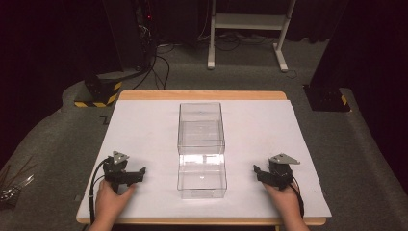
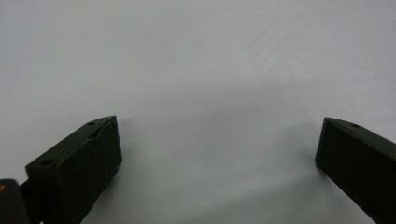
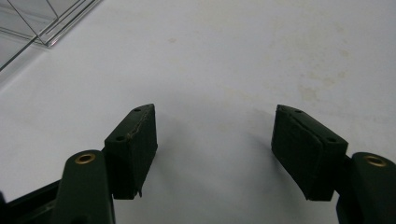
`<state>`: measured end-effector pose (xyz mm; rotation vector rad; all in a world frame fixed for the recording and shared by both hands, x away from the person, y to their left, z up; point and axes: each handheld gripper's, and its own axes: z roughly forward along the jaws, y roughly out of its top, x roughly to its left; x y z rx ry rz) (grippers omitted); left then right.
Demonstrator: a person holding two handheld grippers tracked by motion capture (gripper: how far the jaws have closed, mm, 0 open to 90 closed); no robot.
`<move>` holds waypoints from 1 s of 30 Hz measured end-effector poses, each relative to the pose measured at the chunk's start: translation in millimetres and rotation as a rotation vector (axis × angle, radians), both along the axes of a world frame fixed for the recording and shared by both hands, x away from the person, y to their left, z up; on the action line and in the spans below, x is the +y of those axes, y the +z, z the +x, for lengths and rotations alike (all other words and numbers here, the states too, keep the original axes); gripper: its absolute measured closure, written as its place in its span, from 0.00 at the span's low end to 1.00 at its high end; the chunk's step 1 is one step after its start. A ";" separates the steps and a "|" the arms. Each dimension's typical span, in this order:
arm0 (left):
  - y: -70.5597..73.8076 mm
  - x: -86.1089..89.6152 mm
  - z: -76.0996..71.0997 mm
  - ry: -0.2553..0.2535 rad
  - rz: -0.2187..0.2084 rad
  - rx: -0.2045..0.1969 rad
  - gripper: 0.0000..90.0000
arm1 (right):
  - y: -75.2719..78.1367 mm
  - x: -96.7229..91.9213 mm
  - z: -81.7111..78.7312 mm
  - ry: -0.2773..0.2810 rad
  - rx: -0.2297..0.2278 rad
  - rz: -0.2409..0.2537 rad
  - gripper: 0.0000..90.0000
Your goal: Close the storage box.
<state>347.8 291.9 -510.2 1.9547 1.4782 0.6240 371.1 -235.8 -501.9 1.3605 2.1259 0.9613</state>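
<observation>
Resting both grippers on the white mat, jaws apart, empty: left gripper [image 1: 136, 175], right gripper [image 1: 260, 172]. Clear boxes [image 1: 201, 149] are sitting between them, long axis running away from me, roughly equidistant.

No legible text, labels, brands or numbers, one dark mark at the white surface [image 1: 144, 130] far-left edge, partly cut off, unreadable

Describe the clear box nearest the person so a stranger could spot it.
On the white table sheet, two clear plastic boxes stand end to end along the middle. The near clear box sits between the left gripper and right gripper, closest to the table's front edge.
</observation>
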 end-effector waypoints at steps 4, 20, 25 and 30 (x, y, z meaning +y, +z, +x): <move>0.1 0.2 0.1 -0.001 -0.002 0.002 0.00 | 0.1 -0.2 -0.3 -0.003 -0.004 0.000 0.35; -0.2 0.1 -0.2 0.000 -0.001 -0.001 0.01 | 0.4 -0.7 -1.6 -0.006 -0.016 0.004 0.35; -0.1 0.1 -0.3 -0.001 -0.001 -0.001 0.01 | 0.8 -1.9 -1.7 -0.006 -0.019 0.017 0.35; -0.1 0.1 -0.2 0.000 -0.001 -0.001 0.01 | 3.4 -3.6 -4.9 0.007 -0.039 0.036 0.35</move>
